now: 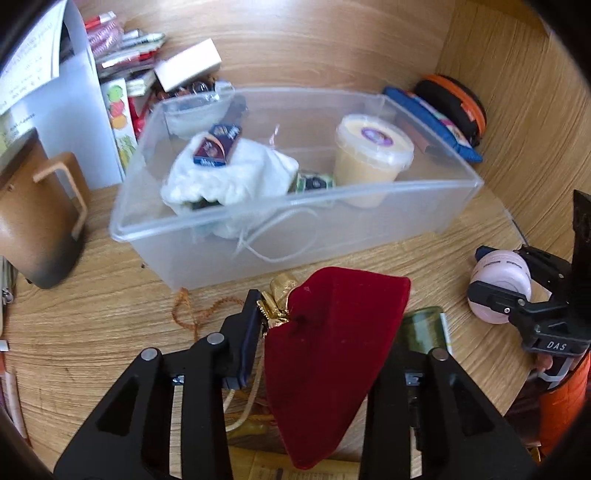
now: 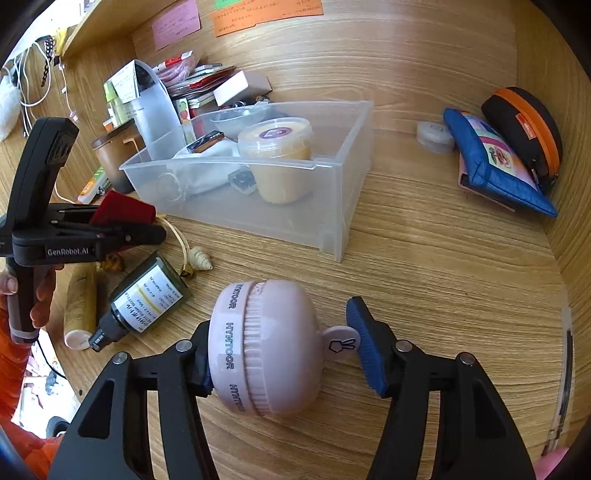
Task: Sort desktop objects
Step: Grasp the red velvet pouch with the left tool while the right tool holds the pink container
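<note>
Just in front of the clear plastic bin point(image 1: 436, 206), the left gripper point(image 1: 321, 332) pinches a soft, limp red velvet pouch point(image 1: 332, 350) (best held mid-body). The right gripper point(image 2: 284, 354) straddles a rigid pink round case point(image 2: 264, 347), its far pad not touching.

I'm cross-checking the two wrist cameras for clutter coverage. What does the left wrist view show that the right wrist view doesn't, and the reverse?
Only the left wrist view: a thin brown cord on the desk.

Only the right wrist view: a small spiral seashell, pink and orange paper notes on the back panel.

Both: the clear plastic bin, lidded beige tub, dark red velvet pouch, pink round device.
</note>
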`<move>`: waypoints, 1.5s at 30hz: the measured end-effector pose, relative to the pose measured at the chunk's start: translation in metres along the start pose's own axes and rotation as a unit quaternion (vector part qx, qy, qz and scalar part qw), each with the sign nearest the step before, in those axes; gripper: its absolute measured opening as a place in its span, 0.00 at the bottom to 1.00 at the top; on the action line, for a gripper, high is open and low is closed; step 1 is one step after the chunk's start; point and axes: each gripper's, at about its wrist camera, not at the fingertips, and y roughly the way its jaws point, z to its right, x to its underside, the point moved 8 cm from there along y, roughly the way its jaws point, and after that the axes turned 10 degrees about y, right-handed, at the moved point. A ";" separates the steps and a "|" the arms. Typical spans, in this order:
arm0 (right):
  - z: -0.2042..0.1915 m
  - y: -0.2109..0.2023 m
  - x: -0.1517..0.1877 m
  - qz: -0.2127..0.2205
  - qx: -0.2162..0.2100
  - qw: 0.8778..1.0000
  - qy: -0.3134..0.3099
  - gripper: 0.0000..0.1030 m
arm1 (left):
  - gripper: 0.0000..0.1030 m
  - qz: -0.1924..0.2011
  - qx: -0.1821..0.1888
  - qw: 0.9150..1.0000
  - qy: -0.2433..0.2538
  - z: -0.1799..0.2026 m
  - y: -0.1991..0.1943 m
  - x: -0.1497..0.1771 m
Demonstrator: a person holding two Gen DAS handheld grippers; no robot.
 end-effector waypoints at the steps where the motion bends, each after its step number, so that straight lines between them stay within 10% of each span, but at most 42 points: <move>1: 0.001 -0.001 -0.001 -0.001 -0.007 1.000 0.005 0.54 | 0.34 0.005 -0.001 1.000 0.000 -0.001 -0.004 -0.001; 45: -0.068 -0.036 -0.104 0.072 -0.051 0.995 -0.055 0.54 | 0.34 0.134 -0.030 0.990 0.032 -0.020 -0.112 -0.081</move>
